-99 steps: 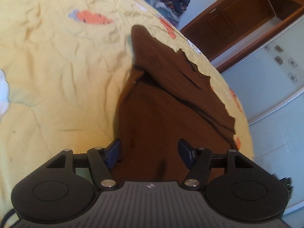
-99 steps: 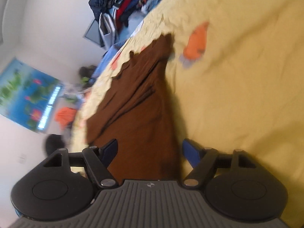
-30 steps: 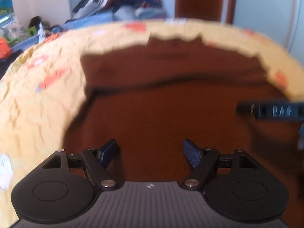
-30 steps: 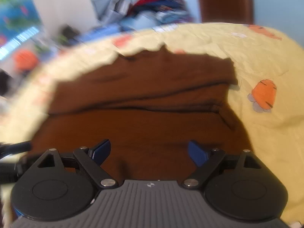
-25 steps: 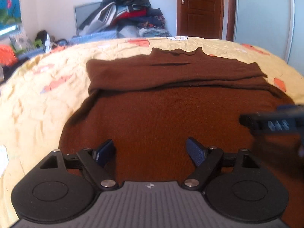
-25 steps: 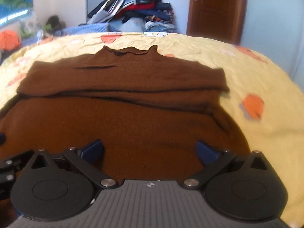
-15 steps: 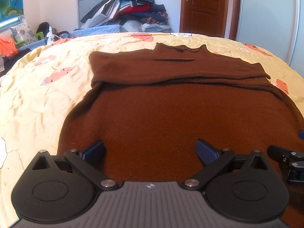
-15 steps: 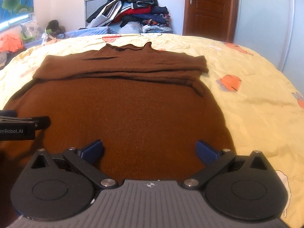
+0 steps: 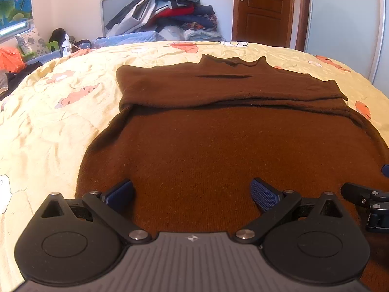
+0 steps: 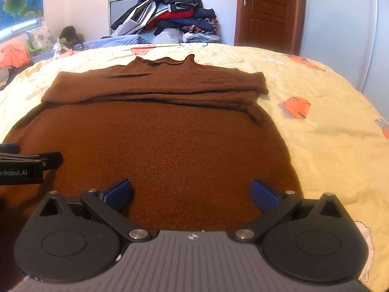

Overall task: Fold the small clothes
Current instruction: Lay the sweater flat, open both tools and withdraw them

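Note:
A brown knit sweater (image 9: 218, 146) (image 10: 170, 141) lies flat on the yellow bedspread (image 9: 48, 121) (image 10: 328, 121), collar at the far end. Both sleeves are folded across its chest in a band (image 9: 228, 90) (image 10: 155, 87). My left gripper (image 9: 192, 192) hovers open over the near left part of the hem, with only flat fabric below its blue pads. My right gripper (image 10: 190, 191) stands open over the near right part of the hem, holding nothing. Each view shows the other gripper's body at its edge: at the right edge of the left view (image 9: 367, 204), at the left of the right (image 10: 26, 164).
A heap of clothes (image 9: 167, 9) (image 10: 167, 9) is piled against the far wall behind the bed. A brown wooden door (image 9: 262, 9) and a pale wardrobe (image 9: 345, 24) stand at the back right. Orange items and clutter (image 9: 12, 58) lie off the bed's left side.
Both grippers let go of the sweater, which now lies flat. Their jaws widened. The views swung level to face the collar, and the right gripper shifted to the right along the hem.

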Motion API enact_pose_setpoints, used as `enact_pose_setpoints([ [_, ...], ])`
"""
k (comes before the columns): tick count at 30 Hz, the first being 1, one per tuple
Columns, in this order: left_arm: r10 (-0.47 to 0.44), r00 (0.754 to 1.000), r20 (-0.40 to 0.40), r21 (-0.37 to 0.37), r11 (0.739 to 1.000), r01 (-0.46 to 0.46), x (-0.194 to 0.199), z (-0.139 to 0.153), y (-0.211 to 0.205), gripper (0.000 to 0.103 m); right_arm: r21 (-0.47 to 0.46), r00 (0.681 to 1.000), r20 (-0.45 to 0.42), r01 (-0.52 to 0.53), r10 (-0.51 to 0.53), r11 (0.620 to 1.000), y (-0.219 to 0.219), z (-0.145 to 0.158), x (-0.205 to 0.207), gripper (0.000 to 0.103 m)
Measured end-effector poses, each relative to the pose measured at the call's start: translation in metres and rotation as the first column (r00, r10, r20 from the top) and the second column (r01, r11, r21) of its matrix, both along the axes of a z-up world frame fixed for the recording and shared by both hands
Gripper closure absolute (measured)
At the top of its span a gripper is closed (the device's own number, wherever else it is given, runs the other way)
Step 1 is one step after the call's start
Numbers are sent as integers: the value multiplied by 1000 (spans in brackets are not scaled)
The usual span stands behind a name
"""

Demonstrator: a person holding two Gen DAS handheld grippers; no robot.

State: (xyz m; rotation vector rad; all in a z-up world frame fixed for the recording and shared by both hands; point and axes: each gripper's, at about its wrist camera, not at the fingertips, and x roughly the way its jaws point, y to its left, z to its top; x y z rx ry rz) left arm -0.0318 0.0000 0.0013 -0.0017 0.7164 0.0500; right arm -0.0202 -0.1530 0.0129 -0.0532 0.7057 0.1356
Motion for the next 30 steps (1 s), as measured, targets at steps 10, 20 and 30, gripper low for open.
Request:
enact_pose_setpoints([
  [10, 9, 1000, -11, -1, 1000, -9, -43, 1, 1, 0, 5, 1000, 1, -4, 4, 1000, 0, 1, -1, 0],
  [20, -7, 1000, -3, 0, 1000, 7, -59, -1, 3, 0, 5, 1000, 1, -3, 3, 1000, -1, 1, -1, 0],
  [30, -37, 999, 3, 1, 999, 37, -81, 0, 4, 0, 1, 1000, -9, 10, -10, 1000, 0, 1, -2, 0],
])
